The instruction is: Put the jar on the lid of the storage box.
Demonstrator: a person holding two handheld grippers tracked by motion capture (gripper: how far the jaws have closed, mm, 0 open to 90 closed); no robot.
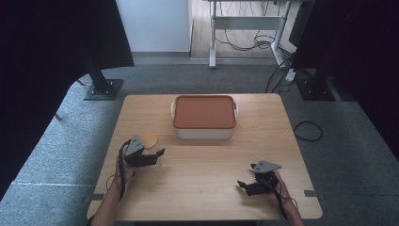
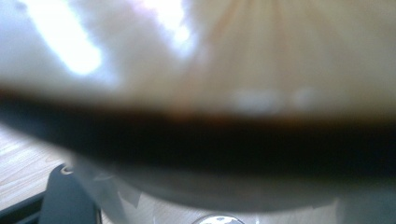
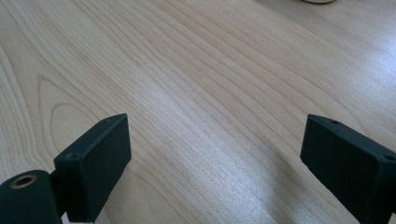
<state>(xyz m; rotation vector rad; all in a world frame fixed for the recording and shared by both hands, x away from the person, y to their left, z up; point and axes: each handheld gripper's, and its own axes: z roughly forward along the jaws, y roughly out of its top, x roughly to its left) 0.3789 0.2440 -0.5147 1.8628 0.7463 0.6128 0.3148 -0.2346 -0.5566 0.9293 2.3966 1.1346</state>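
A small clear jar with a round wooden lid [image 1: 150,140] stands on the left part of the wooden table [image 1: 207,165]. My left gripper [image 1: 156,152] is shut on it from the near side. In the left gripper view the jar [image 2: 243,56] sits blurred right against the camera, with one black finger [image 2: 65,198] beside its glass wall at the lower left. My right gripper [image 1: 245,185] rests low over the near right of the table, pointing left. Its jaws [image 3: 215,163] stand wide open over bare wood with nothing between them.
A white box with an orange lid [image 1: 204,113] sits at the far middle of the table. Black stands [image 1: 101,84] and cables [image 1: 308,129] lie on the grey carpet beyond the table edges. Bare wood stretches between the two grippers.
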